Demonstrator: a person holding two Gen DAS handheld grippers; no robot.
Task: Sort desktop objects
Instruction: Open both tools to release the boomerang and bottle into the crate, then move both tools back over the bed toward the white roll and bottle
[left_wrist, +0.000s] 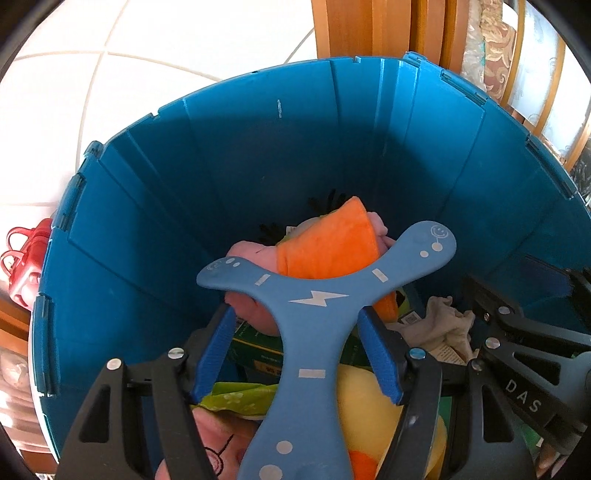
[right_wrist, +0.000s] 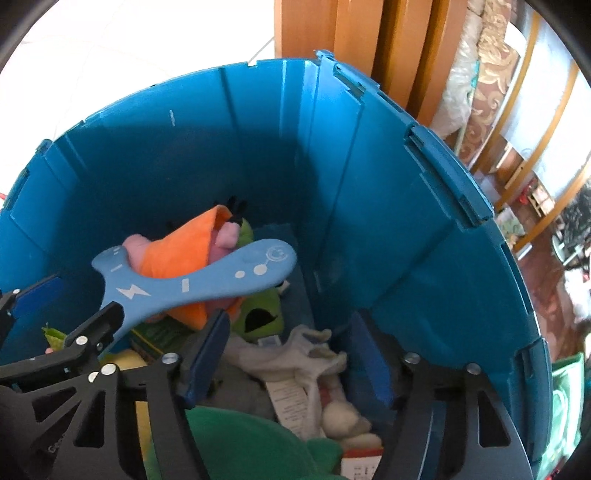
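A blue three-armed boomerang (left_wrist: 314, 299) with a white lightning mark lies between the blue pads (left_wrist: 214, 354) of my left gripper (left_wrist: 295, 314). The left pad stands clear of its stem, and the right pad is at its edge, so the jaws are open. The boomerang (right_wrist: 192, 284) hangs over a deep blue bin (left_wrist: 221, 166) filled with toys. Also inside the bin (right_wrist: 369, 184), my right gripper (right_wrist: 290, 321) is open above a crumpled white cloth (right_wrist: 295, 354) with nothing between its fingers.
The bin holds a pink plush in orange cloth (left_wrist: 328, 243), a yellow plush (left_wrist: 369, 406), a green box (left_wrist: 258, 343) and a green plush (right_wrist: 258, 314). A red object (left_wrist: 26, 266) sits outside on the left. Wooden furniture (left_wrist: 362, 26) stands behind on the pale tiled floor (left_wrist: 110, 55).
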